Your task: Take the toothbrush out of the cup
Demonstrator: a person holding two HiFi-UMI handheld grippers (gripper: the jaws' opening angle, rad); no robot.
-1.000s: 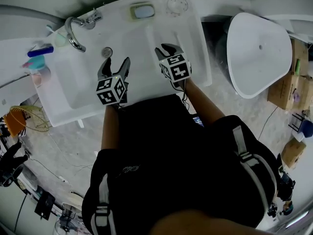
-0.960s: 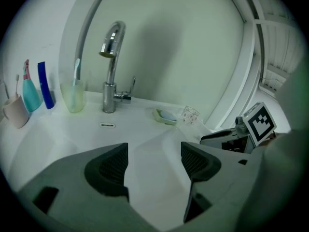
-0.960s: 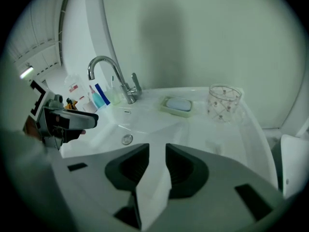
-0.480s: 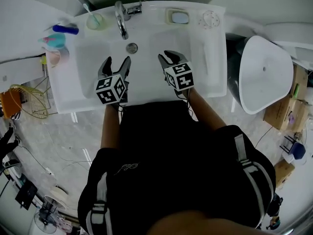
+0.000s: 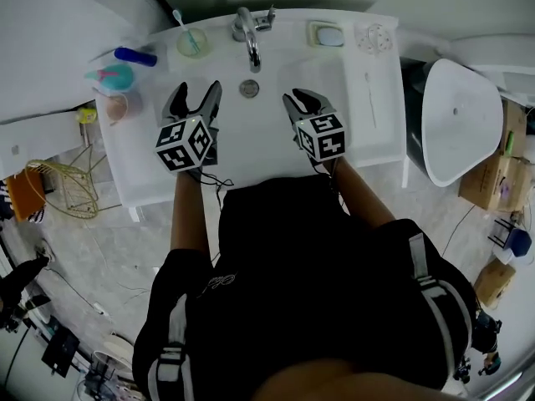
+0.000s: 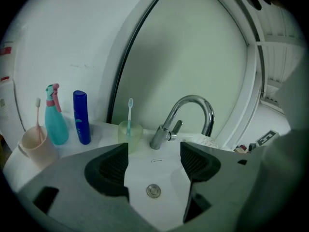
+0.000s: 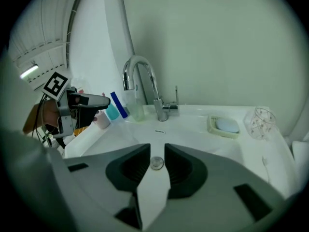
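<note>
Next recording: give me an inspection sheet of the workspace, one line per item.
Surface: white sink, basin bare except the drain.
Job's things: toothbrush standing in green cup, left of faucet, untouched.
Clutter: pink cup, teal spray bottle, blue bottle at left; soap dish, clear glass at right.
Grippers: left gripper open, empty, over basin; right gripper, fingers have just been closing, narrow gap, nothing between.
Cables: cord hanging from left gripper; wires on floor.
Surroundings: toilet at right; wire basket, cardboard boxes on floor.
</note>
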